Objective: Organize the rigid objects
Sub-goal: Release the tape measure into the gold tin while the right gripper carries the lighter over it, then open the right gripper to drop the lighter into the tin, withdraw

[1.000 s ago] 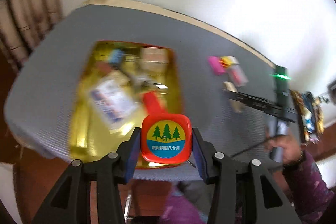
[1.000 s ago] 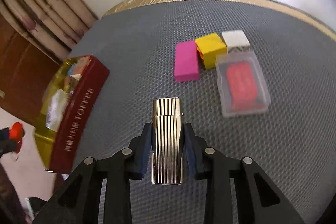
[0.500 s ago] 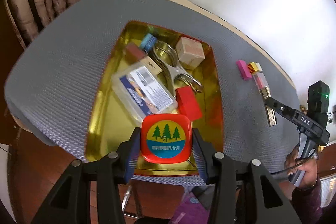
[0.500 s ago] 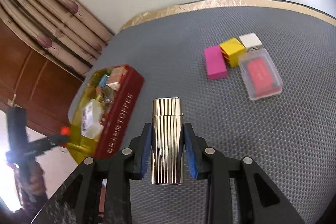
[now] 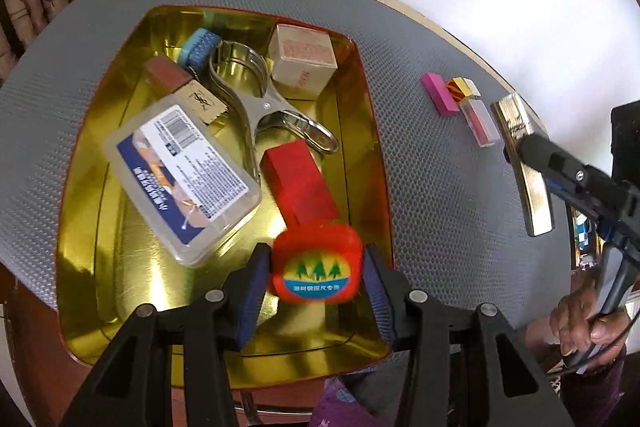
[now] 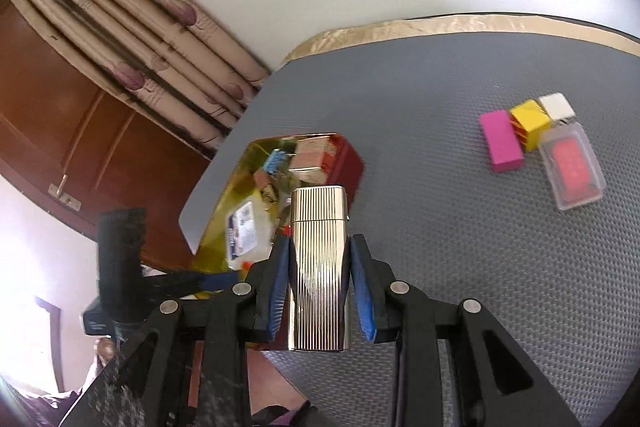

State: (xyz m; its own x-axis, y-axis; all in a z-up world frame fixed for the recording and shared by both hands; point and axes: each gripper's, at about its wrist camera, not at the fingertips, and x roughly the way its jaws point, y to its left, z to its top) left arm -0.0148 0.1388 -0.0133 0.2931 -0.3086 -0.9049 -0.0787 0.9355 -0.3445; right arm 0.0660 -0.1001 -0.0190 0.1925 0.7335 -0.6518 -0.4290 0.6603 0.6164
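Orange tape measure (image 5: 317,270), a rounded plastic one with green trees on its sticker, sits clamped between the blue pads of the left tongs (image 5: 316,277). It hangs over the near end of the gold metal tin with red sides (image 5: 80,187). Just past the left tongs, inside the tin, lies a red block (image 5: 298,179). Further ahead are a shiny metal clip (image 5: 260,99), a clear plastic box with a blue label (image 5: 182,171), a pale cardboard box (image 5: 302,61), a small blue brush (image 5: 199,47) and a brown block (image 5: 167,75).

The right tongs (image 6: 319,277) are clamped on a silver ribbed metal lighter (image 6: 318,267), which stands upright between the pads, up off the grey mesh surface (image 6: 440,247). The tin is ahead of these tongs and to their left. Ahead and off to their right, a pink block (image 6: 501,141), a yellow block (image 6: 530,123), a white block (image 6: 557,106) and a clear case with a red inside (image 6: 572,167) lie close together on the surface.
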